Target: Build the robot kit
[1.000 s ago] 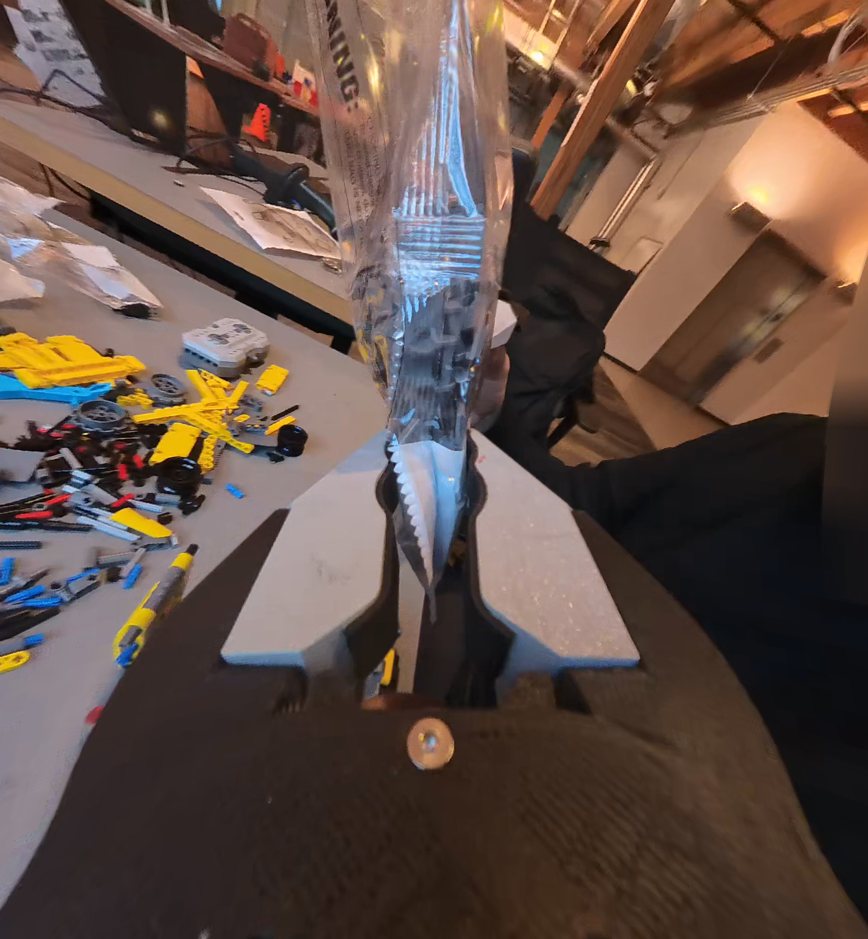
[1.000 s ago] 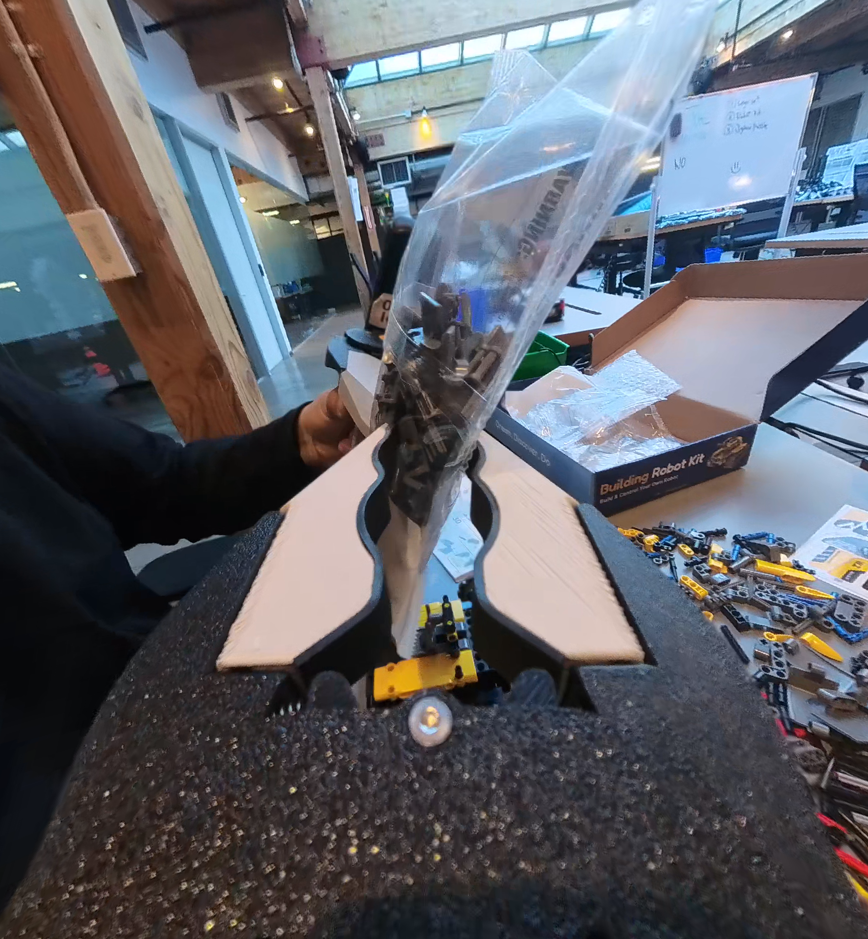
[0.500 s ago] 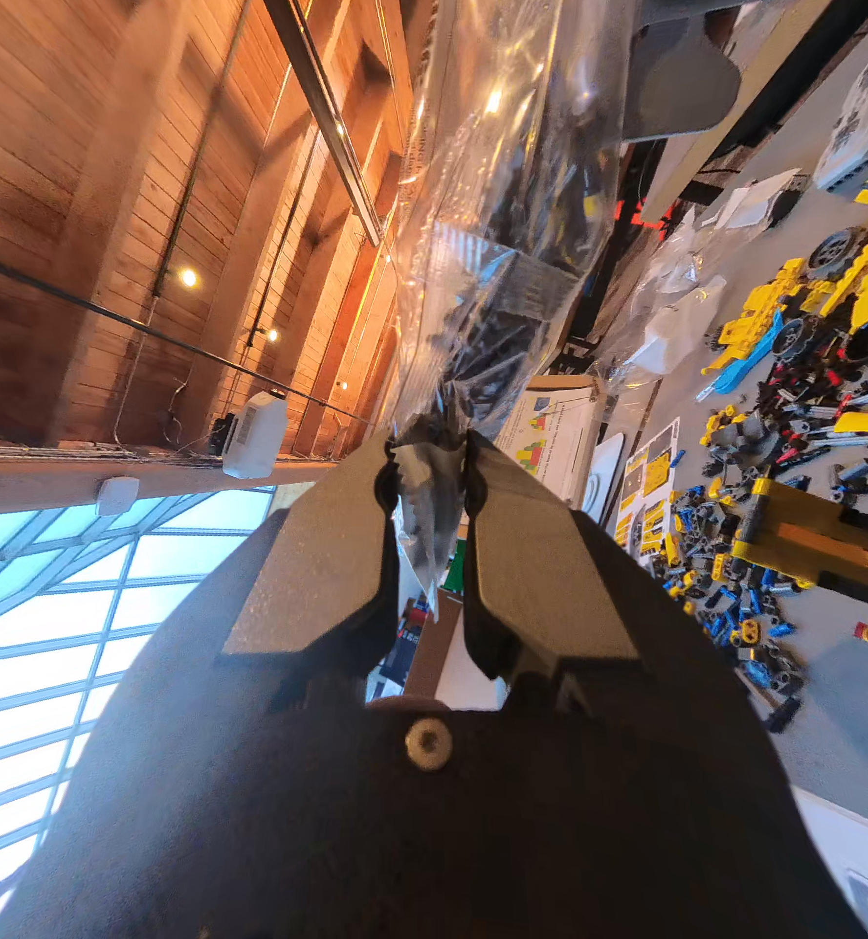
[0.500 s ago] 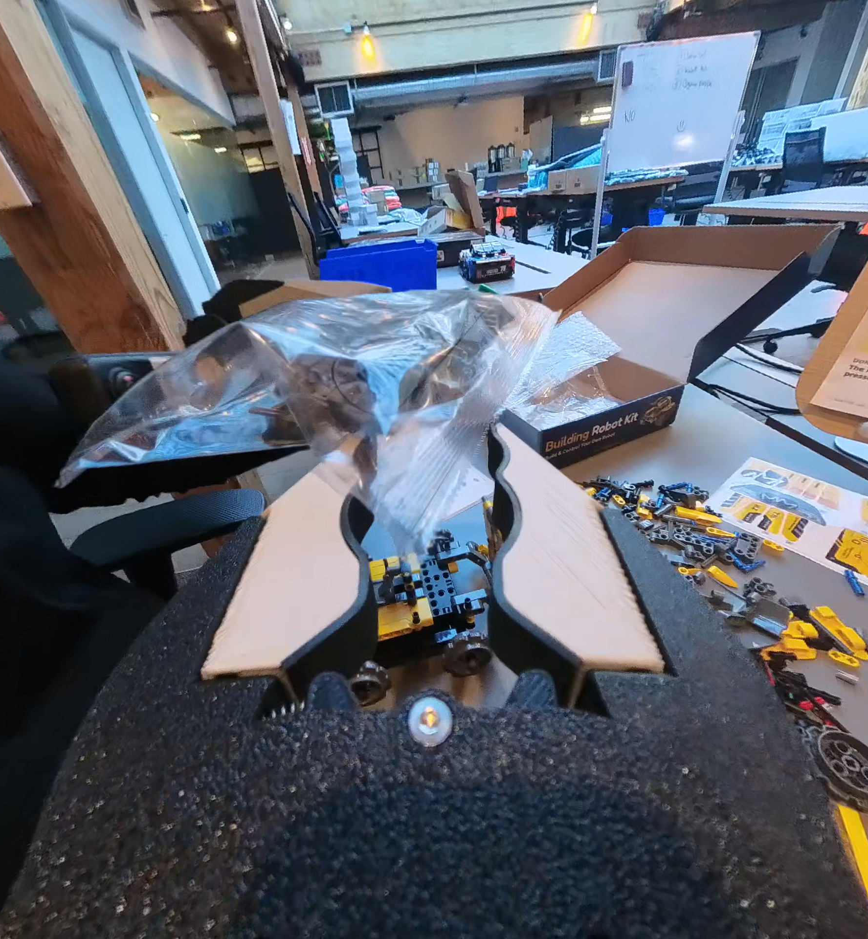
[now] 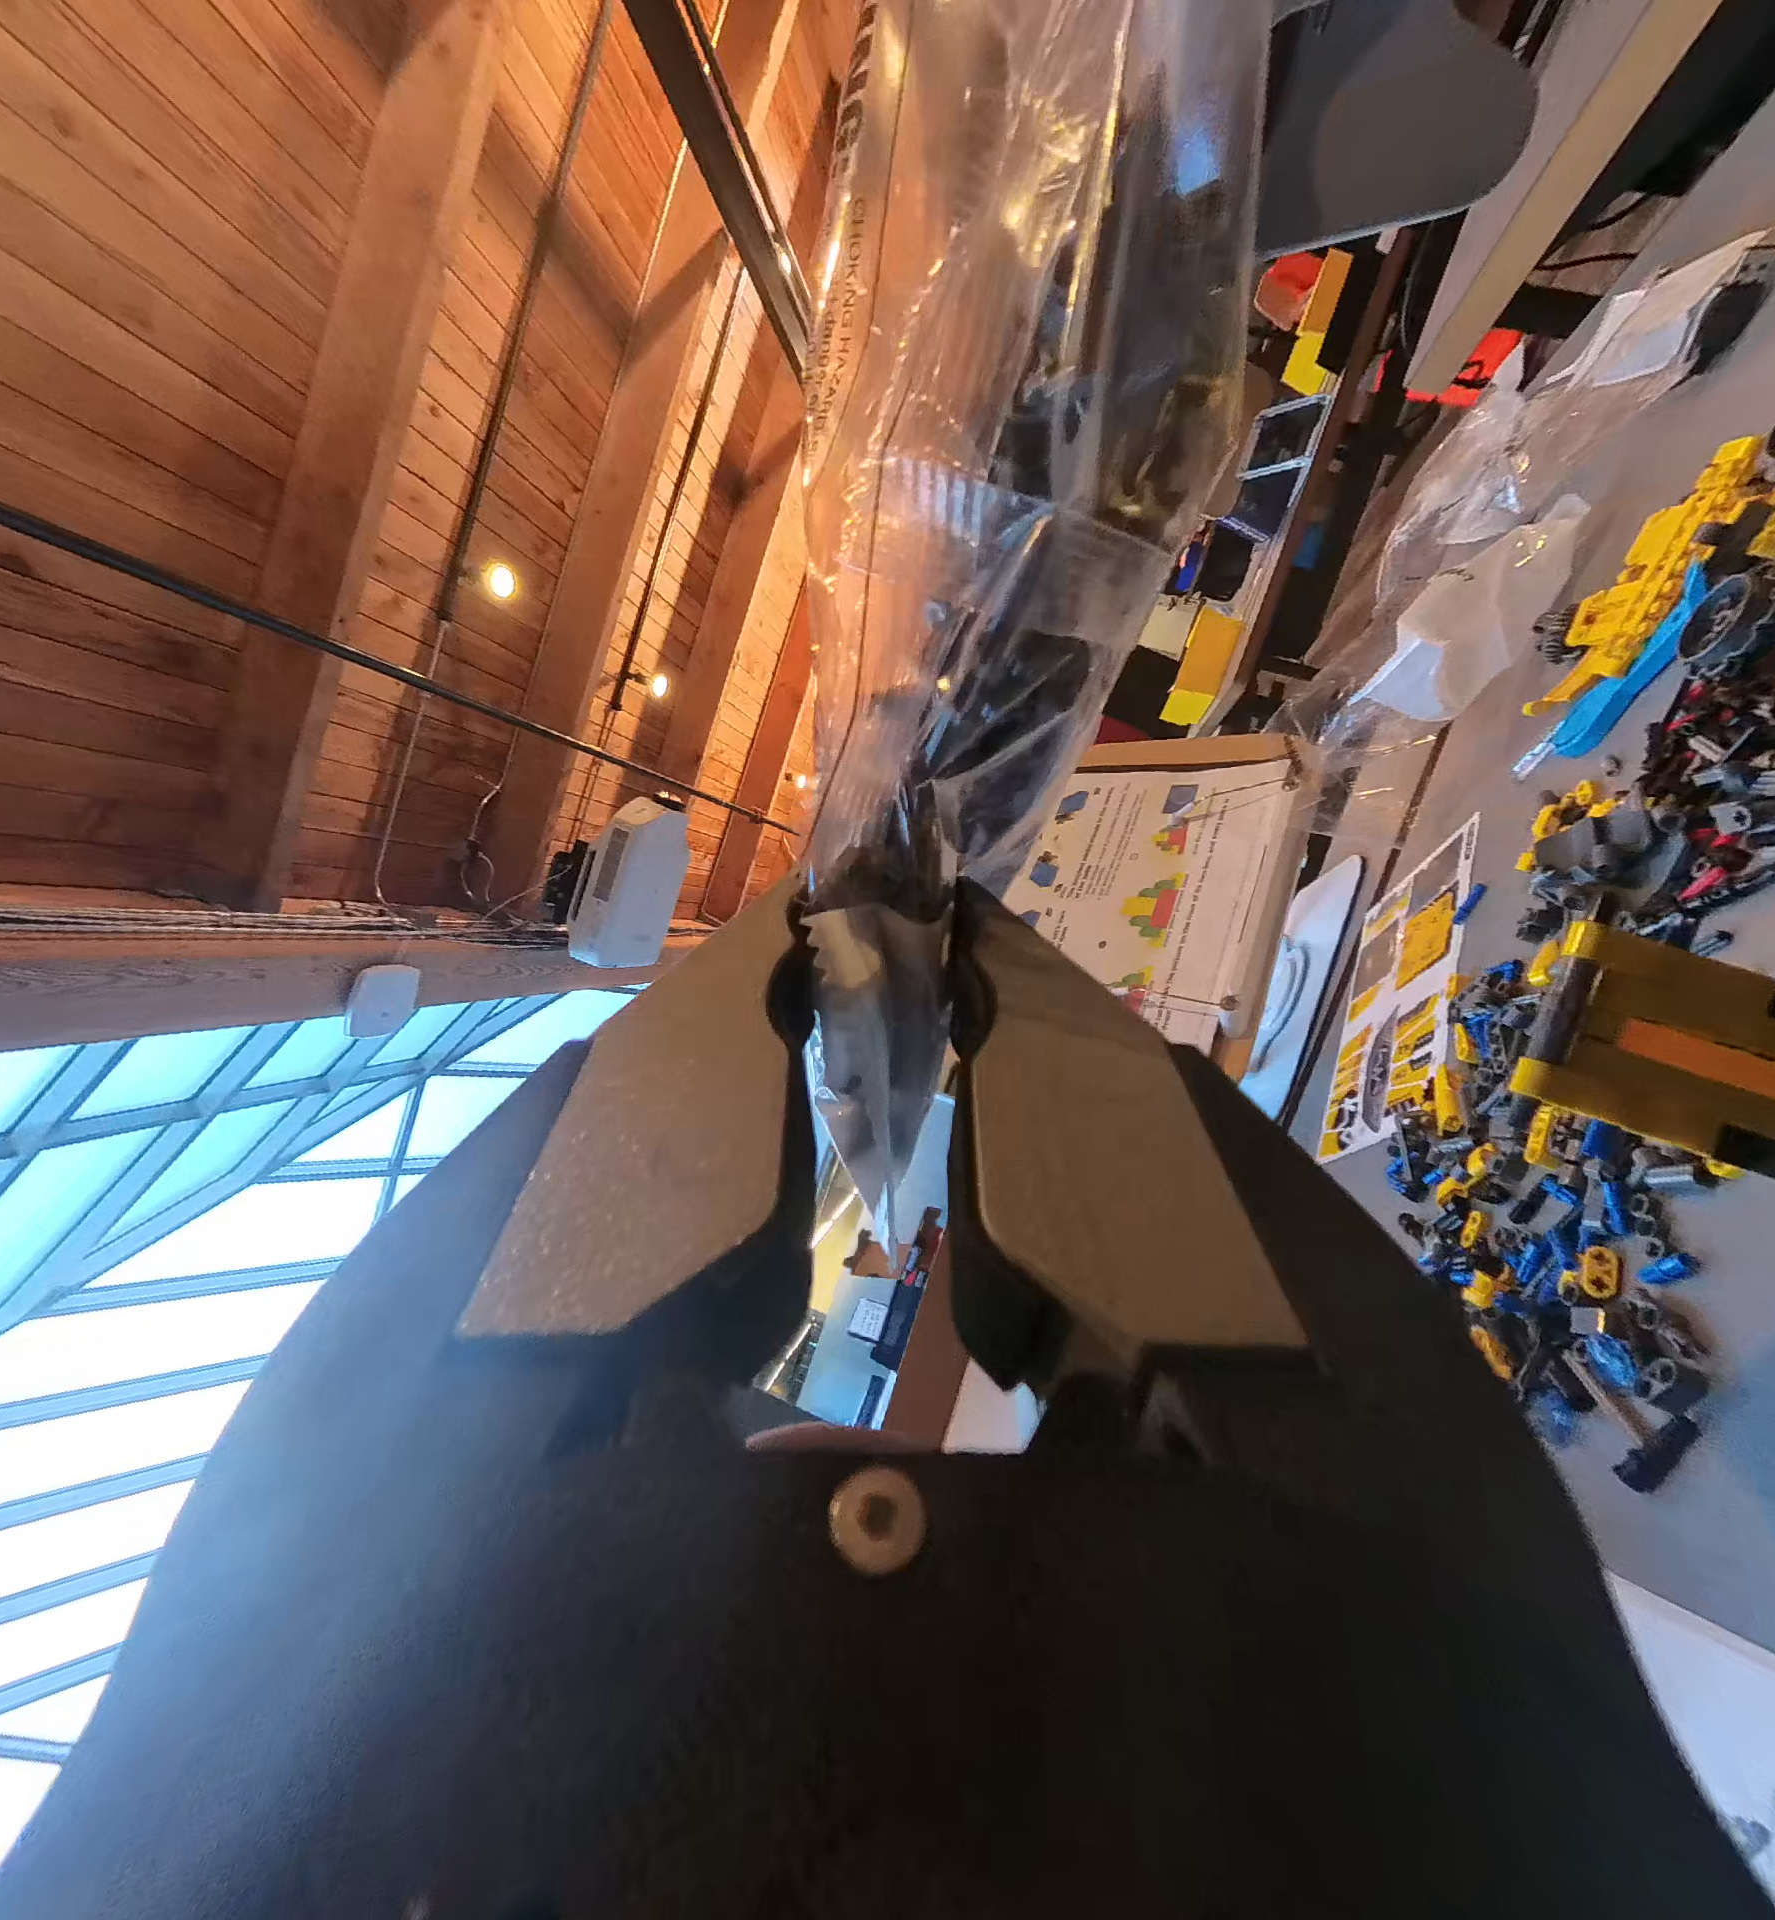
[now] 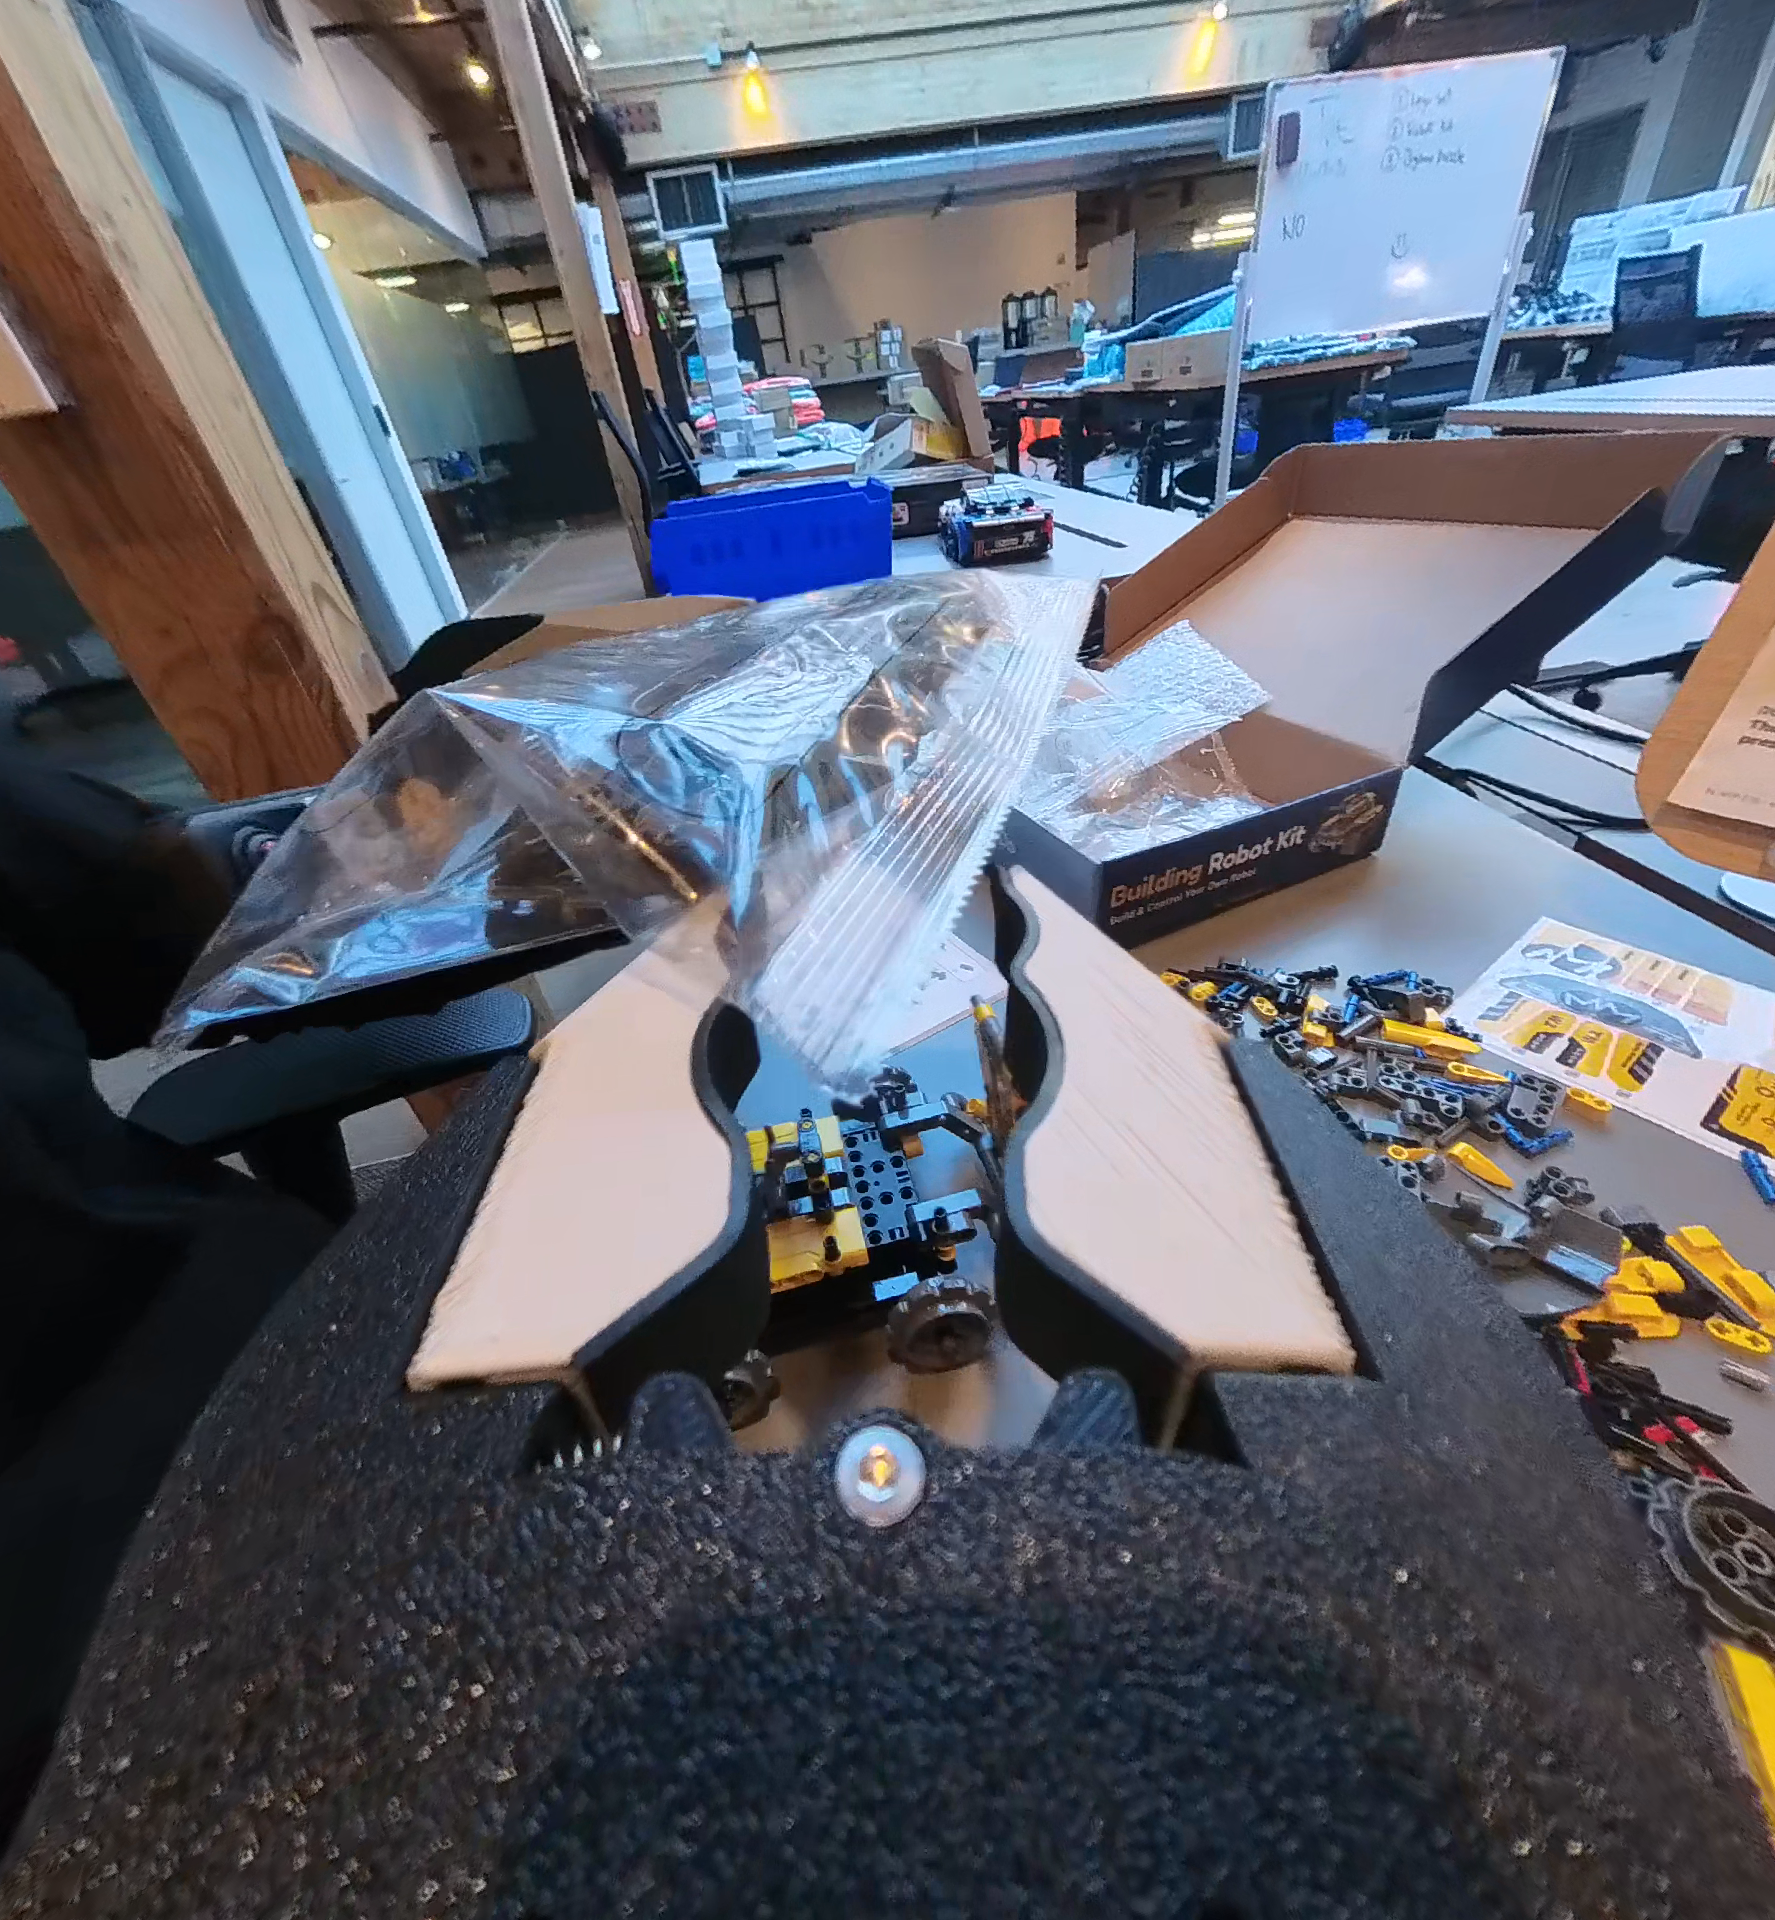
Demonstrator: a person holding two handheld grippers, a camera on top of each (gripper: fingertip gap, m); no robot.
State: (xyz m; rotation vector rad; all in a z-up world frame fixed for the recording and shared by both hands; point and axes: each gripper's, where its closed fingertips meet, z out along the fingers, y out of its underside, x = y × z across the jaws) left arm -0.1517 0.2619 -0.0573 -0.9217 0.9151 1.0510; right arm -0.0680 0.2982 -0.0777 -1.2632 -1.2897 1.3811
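Your left tool (image 5: 878, 914) pinches the serrated corner of the clear plastic bag of dark building pieces (image 5: 1008, 468), which rises toward twelve o'clock. Your right tool (image 6: 867, 966) gapes, the bag's ribbed edge lying loose between its fingers above a yellow-and-black brick assembly (image 6: 852, 1195) on the grey worktop (image 6: 1434, 904).

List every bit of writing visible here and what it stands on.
I won't copy out any wording; these things bear writing.
Clear plastic bag: black print along one edge.
Cardboard box: pale lettering on its dark front.
Whiteboard: handwritten marks.
Yellow-and-black printed sheets: print too small to read.
Upright card: small print beside coloured pictures, too small to read.
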